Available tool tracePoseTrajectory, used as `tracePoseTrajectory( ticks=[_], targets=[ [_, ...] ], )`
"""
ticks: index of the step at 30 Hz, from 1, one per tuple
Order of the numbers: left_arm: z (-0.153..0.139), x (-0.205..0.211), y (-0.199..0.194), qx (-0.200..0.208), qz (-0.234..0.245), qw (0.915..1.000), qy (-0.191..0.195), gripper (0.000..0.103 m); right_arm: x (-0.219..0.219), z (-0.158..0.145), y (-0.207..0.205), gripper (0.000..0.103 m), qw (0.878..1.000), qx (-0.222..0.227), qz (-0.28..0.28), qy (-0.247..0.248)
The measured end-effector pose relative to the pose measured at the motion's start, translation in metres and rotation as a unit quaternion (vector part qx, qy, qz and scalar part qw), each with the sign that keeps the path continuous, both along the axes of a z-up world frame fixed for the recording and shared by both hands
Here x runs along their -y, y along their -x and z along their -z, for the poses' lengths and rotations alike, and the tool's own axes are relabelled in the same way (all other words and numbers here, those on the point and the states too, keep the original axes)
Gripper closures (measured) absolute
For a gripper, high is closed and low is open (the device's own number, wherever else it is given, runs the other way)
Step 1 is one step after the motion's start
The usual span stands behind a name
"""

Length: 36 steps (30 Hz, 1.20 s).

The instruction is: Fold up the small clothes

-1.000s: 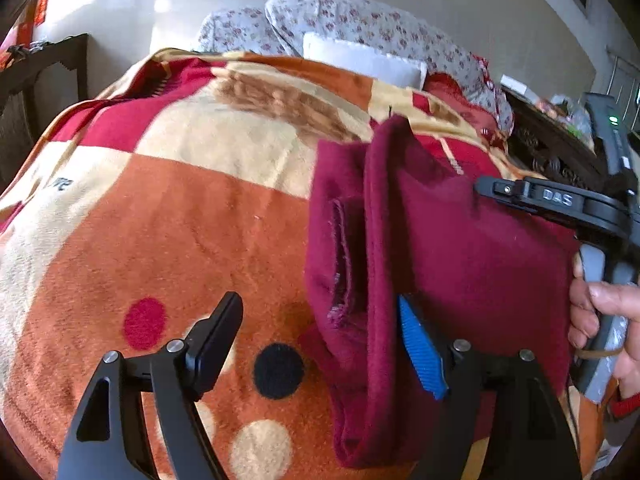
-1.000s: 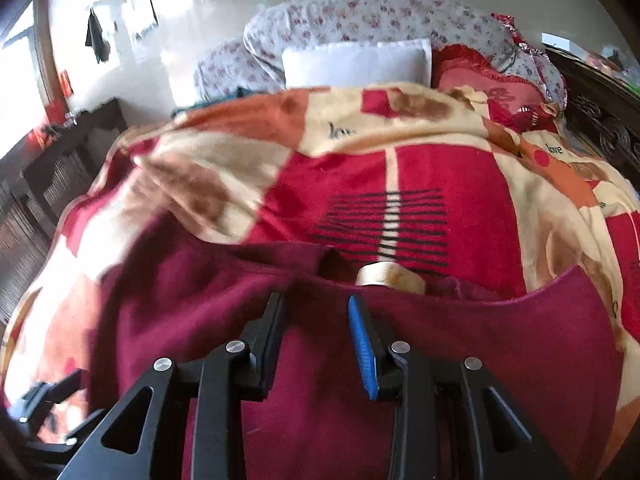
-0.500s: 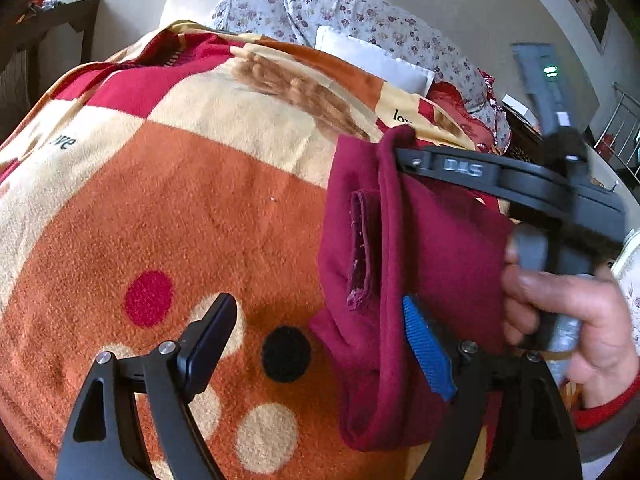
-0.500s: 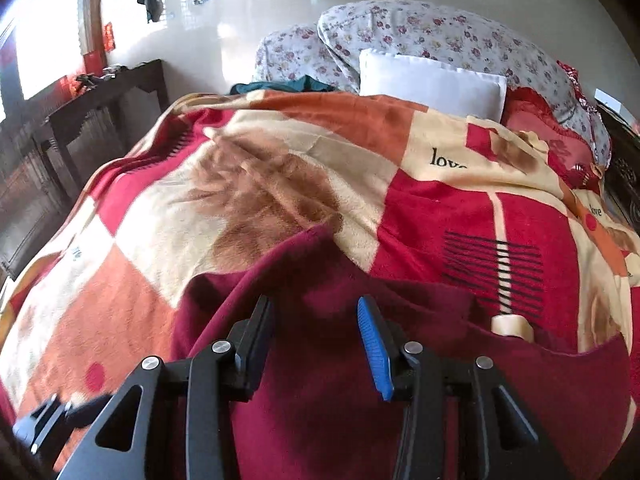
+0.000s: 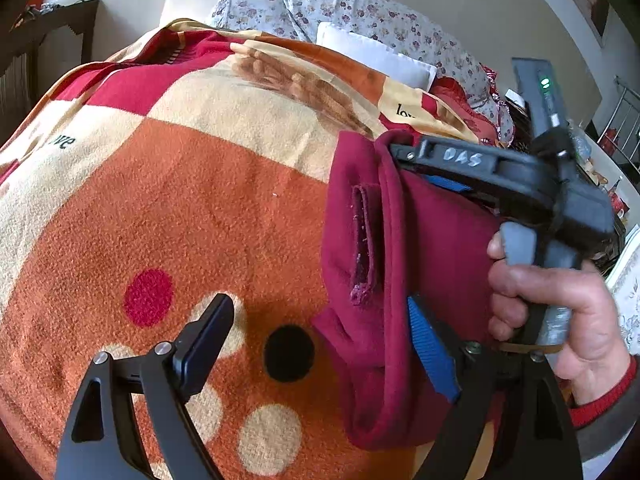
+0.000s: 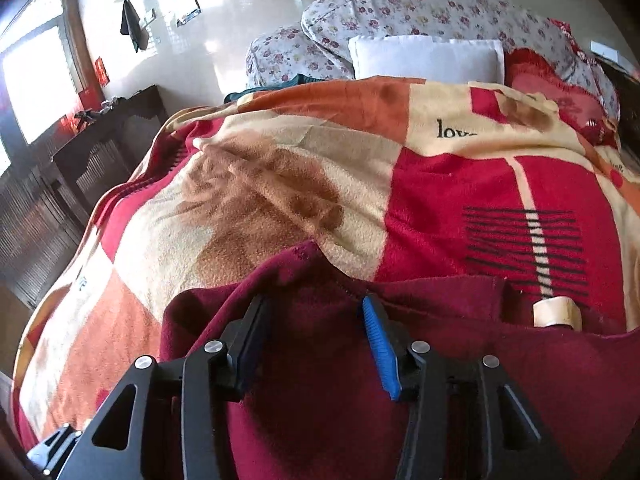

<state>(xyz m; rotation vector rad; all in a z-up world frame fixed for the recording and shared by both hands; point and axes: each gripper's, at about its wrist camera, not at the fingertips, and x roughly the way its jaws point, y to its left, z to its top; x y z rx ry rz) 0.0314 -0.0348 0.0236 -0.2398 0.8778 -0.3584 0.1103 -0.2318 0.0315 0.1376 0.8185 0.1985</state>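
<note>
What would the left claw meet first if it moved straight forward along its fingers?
Probably the left edge of the maroon garment, lying just ahead of the left claw; its blue-padded finger is already beside the cloth. Depth is uncertain; the blanket lies below.

The left gripper (image 5: 320,344) has its fingers spread wide, while the right gripper (image 6: 316,340) is parted too.

Patterned blanket (image 6: 460,184), white pillow (image 6: 428,58), floral cushions (image 6: 420,8)

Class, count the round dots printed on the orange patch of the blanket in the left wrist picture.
5 at least: red dot, black dot, cream dot nearest, two cream dots partly behind the left gripper. More may be hidden.
</note>
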Motion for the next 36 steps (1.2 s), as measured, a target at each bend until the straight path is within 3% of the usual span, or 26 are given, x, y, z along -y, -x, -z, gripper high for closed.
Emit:
tracePoseTrajectory(
  ticks=[4, 6, 11, 15, 18, 20, 21, 22, 25, 29, 36],
  targets=[
    [0.003, -0.005, -0.002, -0.013, 0.000, 0.9997, 0.020, 0.016, -0.005, -0.018, 0.013, 0.035, 0.999, -0.015, -0.012, -0.032],
    [0.004, -0.008, -0.003, -0.019, -0.002, 0.9994, 0.030, 0.016, -0.018, -0.024, 0.020, 0.025, 0.998, -0.029, -0.033, -0.035],
    [0.008, -0.011, -0.006, -0.030, -0.003, 0.9988, 0.038, 0.014, -0.058, -0.026, 0.021, 0.024, 0.996, -0.047, -0.066, 0.032],
    [0.009, -0.010, -0.007, -0.031, -0.003, 0.9988, 0.037, 0.012, -0.068, -0.017, 0.011, 0.024, 0.996, -0.058, -0.056, 0.046],
    [0.010, -0.010, -0.009, -0.033, -0.003, 0.9987, 0.039, 0.011, -0.078, -0.010, 0.007, 0.024, 0.993, -0.058, -0.056, 0.083],
    [0.011, -0.009, -0.010, -0.033, -0.003, 0.9986, 0.040, 0.010, -0.086, -0.008, 0.008, 0.032, 0.990, -0.048, -0.057, 0.123],
    [0.012, -0.009, -0.010, -0.033, -0.003, 0.9986, 0.041, 0.009, -0.088, -0.007, 0.009, 0.050, 0.987, -0.041, -0.055, 0.146],
    [0.011, -0.008, -0.013, -0.033, -0.003, 0.9986, 0.042, 0.008, -0.088, -0.007, 0.009, 0.060, 0.985, -0.035, -0.057, 0.157],
    [0.011, -0.007, -0.014, -0.028, -0.003, 0.9987, 0.043, 0.006, -0.072, -0.013, 0.014, 0.080, 0.991, -0.030, -0.061, 0.114],
    [0.011, -0.002, -0.014, -0.018, 0.005, 0.9988, 0.045, 0.006, -0.047, -0.032, 0.028, 0.085, 0.997, -0.020, -0.063, 0.039],
    [0.011, 0.017, -0.016, -0.008, 0.055, 0.9975, 0.045, 0.007, -0.032, -0.044, 0.038, 0.085, 0.998, -0.013, -0.061, 0.018]
  ],
)
